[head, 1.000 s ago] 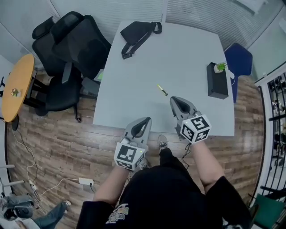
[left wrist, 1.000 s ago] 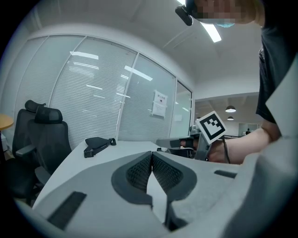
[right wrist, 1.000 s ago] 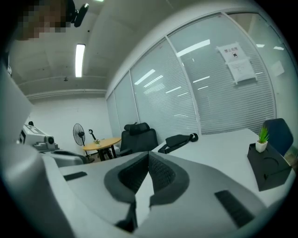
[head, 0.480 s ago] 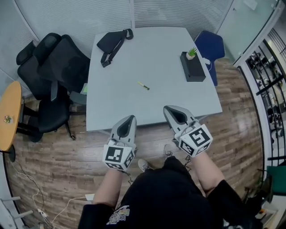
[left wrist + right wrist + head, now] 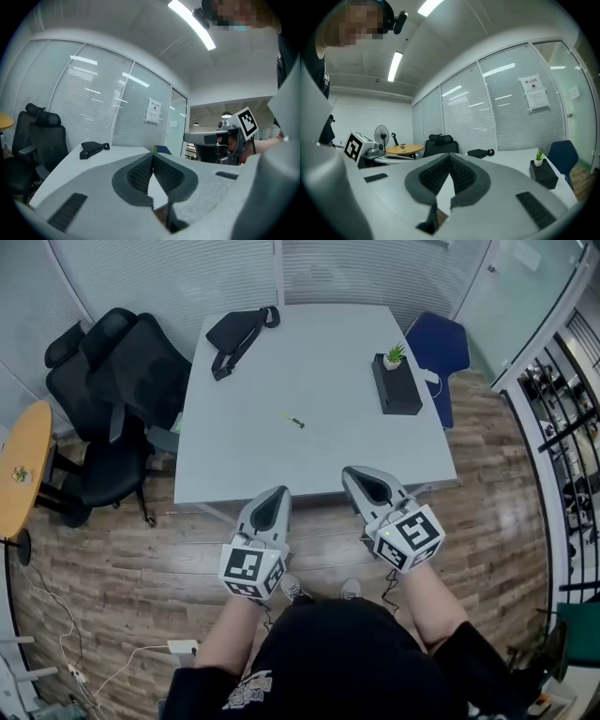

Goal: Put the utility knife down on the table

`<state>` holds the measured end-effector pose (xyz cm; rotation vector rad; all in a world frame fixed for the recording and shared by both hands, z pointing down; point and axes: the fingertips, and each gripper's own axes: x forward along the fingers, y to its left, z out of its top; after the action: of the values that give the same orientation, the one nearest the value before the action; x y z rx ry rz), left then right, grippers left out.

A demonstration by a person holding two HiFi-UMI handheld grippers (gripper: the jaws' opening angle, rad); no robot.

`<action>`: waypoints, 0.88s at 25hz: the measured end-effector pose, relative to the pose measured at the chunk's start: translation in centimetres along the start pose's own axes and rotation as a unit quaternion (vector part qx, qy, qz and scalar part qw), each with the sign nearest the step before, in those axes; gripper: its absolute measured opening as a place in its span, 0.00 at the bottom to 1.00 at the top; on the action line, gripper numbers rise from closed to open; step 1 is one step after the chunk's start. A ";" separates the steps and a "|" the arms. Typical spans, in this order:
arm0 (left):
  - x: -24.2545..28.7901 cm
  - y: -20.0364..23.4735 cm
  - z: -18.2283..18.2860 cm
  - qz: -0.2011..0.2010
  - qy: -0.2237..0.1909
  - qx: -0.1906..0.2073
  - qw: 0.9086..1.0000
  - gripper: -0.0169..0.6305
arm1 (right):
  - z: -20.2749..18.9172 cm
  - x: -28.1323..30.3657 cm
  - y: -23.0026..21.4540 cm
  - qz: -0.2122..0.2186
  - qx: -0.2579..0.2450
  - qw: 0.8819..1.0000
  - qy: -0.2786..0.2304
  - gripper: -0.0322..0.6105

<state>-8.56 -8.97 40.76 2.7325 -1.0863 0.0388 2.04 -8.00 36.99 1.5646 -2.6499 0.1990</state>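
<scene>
The utility knife (image 5: 292,419), small and yellow-green with a dark end, lies flat near the middle of the pale grey table (image 5: 244,465). Both grippers are held off the table's near edge, well short of the knife. My left gripper (image 5: 277,490) has its jaws closed together, tips touching, with nothing between them (image 5: 152,157). My right gripper (image 5: 352,472) is shut too and holds nothing (image 5: 449,158). The knife does not show in either gripper view.
A black bag (image 5: 236,334) lies at the table's far left corner. A black box (image 5: 396,386) with a small potted plant (image 5: 394,356) stands at the right. Black office chairs (image 5: 117,390) crowd the left side, a blue chair (image 5: 438,348) the far right. A round wooden table (image 5: 21,474) is further left.
Both grippers have drawn back from the table toward the person, the right one farther; it hovered over the table's near part before. The knife stays lying where it was.
</scene>
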 end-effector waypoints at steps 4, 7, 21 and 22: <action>-0.2 -3.1 -0.3 0.015 0.007 0.007 1.000 0.03 | -0.7 -2.3 -0.8 0.019 0.010 1.000 -0.003 0.05; -0.1 -5.2 -0.3 0.028 0.009 0.005 1.000 0.03 | -0.9 -3.8 -1.4 0.034 0.017 0.999 -0.007 0.05; -1.0 -12.3 -1.9 0.071 0.009 0.006 0.997 0.03 | -2.5 -9.2 -2.5 0.083 0.031 0.996 -0.008 0.05; -1.2 -12.6 -1.9 0.073 0.008 0.005 0.997 0.03 | -2.5 -9.5 -2.4 0.086 0.031 0.996 -0.008 0.05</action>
<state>-0.74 1.16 40.32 2.6524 -1.2823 0.0878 8.72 -0.57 38.59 1.3591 -2.8165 0.2791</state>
